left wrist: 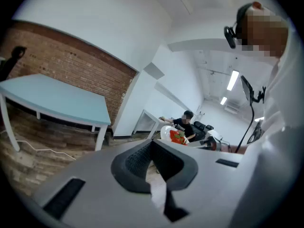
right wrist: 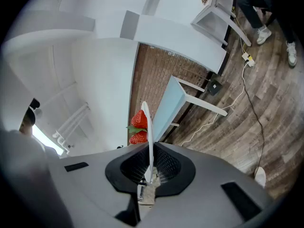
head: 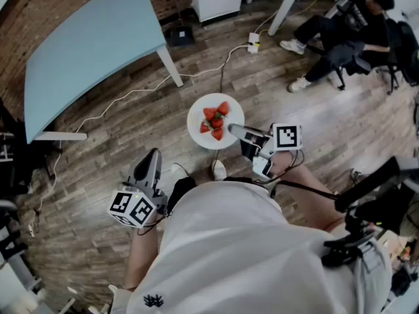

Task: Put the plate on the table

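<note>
A white plate (head: 204,114) with several strawberries (head: 216,121) is held in the air above the wooden floor. My right gripper (head: 241,134) is shut on its near right rim. In the right gripper view the plate (right wrist: 147,122) stands edge-on between the jaws, with the strawberries (right wrist: 138,127) to its left. The light blue table (head: 91,44) stands at the upper left, apart from the plate. My left gripper (head: 153,157) hangs lower left, shut with nothing in it; in its own view the left gripper (left wrist: 153,142) points toward the plate (left wrist: 166,132) and the table (left wrist: 57,99).
A person sits on a chair (head: 340,31) at the back right beside a white table leg (head: 283,8). A power strip (head: 254,42) and cables run across the floor, and a black box (head: 179,35) lies near the blue table's leg (head: 171,67). Dark equipment (head: 366,201) stands at the right.
</note>
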`<state>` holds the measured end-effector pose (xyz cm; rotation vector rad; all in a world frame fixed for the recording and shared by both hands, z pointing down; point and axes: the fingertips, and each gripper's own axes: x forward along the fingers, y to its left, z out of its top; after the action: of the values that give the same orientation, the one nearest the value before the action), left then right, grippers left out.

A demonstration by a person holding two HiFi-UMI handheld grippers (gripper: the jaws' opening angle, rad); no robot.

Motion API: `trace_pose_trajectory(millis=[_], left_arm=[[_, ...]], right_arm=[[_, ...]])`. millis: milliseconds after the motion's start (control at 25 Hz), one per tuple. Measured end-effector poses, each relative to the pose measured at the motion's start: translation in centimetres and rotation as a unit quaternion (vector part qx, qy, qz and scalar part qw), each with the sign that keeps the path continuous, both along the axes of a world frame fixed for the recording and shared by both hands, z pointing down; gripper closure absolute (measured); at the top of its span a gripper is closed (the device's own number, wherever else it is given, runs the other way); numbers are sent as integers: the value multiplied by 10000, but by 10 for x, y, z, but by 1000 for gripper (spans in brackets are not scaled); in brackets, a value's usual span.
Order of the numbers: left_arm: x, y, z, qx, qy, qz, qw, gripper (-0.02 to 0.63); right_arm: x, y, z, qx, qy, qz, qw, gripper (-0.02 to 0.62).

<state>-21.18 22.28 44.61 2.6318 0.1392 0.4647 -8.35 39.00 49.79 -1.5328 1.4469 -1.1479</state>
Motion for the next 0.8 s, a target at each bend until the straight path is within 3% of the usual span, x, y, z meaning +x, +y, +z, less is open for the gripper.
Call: trace_pose_trajectory(millis=[200,800], left_arm=[[-4,12,-13,279,-74,-419,9987,606],[8,31,-13,262,-259,-349,9987,605]], right_arm=[[0,-3,-6,197,-173,-329,9991,571],[8,21,-5,-13,-369,-199,9991,571]])
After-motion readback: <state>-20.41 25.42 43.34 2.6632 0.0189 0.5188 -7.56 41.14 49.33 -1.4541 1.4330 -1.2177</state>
